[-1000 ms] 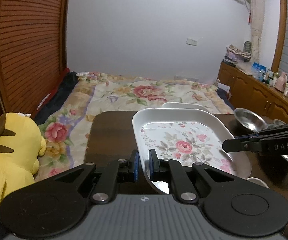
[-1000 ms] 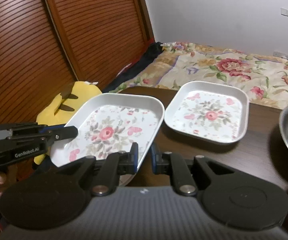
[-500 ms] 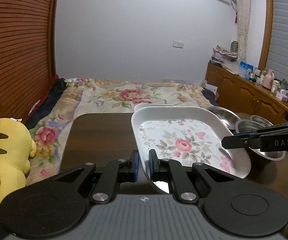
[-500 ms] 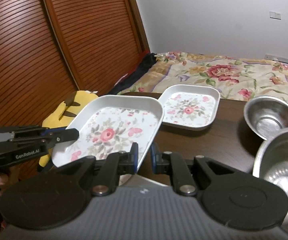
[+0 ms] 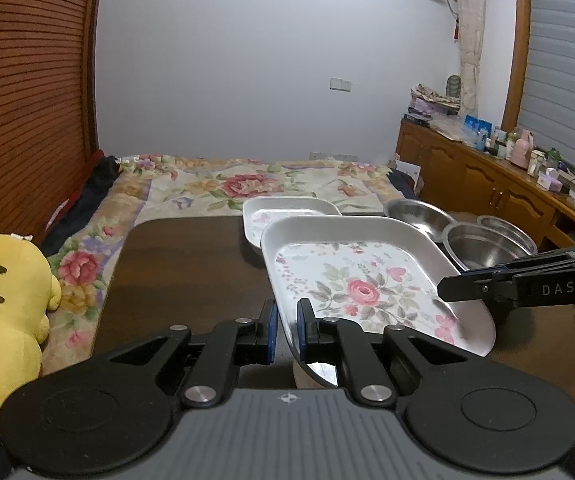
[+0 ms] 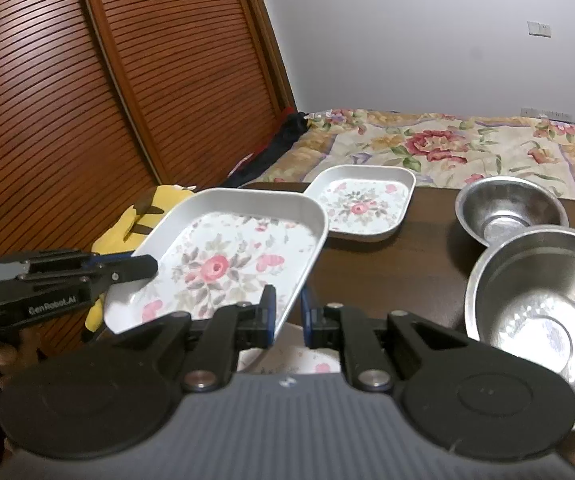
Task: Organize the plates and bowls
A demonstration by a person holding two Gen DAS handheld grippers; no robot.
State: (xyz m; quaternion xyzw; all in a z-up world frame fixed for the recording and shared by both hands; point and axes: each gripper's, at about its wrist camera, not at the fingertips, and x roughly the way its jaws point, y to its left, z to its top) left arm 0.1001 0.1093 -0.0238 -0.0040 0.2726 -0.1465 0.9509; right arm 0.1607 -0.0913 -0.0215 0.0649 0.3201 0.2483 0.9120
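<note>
I have the large floral plate [image 5: 371, 280] pinched at two rims: left gripper [image 5: 286, 330] clamps its near-left edge, right gripper [image 6: 288, 316] clamps the opposite edge. It hangs above the counter [image 5: 183, 264], tilted, just ahead of both grippers.

Risks: both grips are thin edge pinches; if my hands drift apart or twist unevenly, one rim could slip out and the plate drop onto whatever white dish sits beneath it. Its far corner is close over the small floral plate [image 6: 363, 204].

Right wrist view shows the nearest steel bowl [image 6: 543, 304] close to that gripper's right, a collision hazard. Left wrist view alone shows a third bowl [image 5: 507, 232] and the yellow plush [image 5: 3, 312].
</note>
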